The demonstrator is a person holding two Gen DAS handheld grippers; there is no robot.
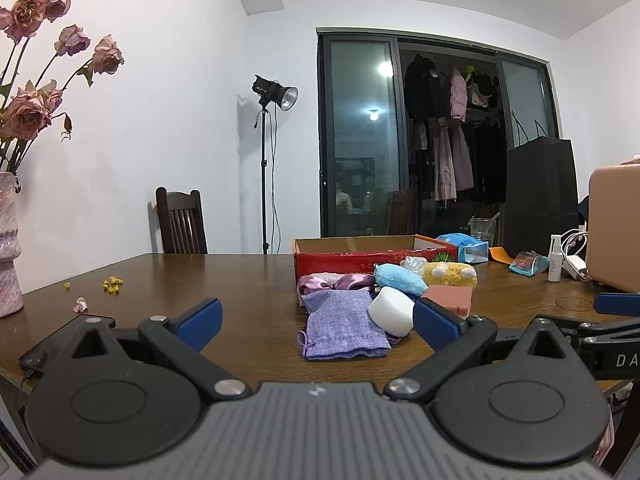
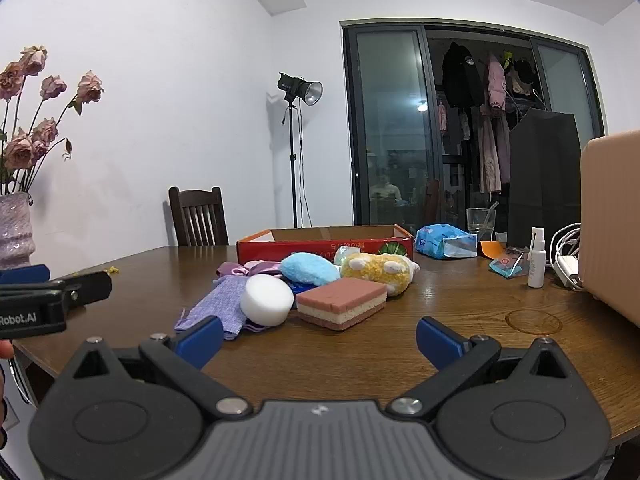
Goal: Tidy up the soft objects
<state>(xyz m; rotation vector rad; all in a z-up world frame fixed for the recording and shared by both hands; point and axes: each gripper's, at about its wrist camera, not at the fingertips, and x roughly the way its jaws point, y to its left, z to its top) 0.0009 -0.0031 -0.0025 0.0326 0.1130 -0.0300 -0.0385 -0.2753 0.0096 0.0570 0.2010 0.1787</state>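
Both hand-held grippers, left gripper [image 1: 316, 322] and right gripper [image 2: 320, 338], hover with jaws wide apart and empty before a wooden table [image 2: 380, 360], where the lilac pouch [image 2: 218, 310], white foam puck [image 2: 267, 299], layered sponge [image 2: 342, 302] and plush toys lie clustered just before the open red box [image 2: 324, 246], so nearest pieces should probably go first.

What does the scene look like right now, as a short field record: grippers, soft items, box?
left gripper: open, empty
right gripper: open, empty
soft items: purple pouch, white sponge, pink layered sponge, blue plush, yellow plush, all on table
red box: behind the pile; contents cannot tell
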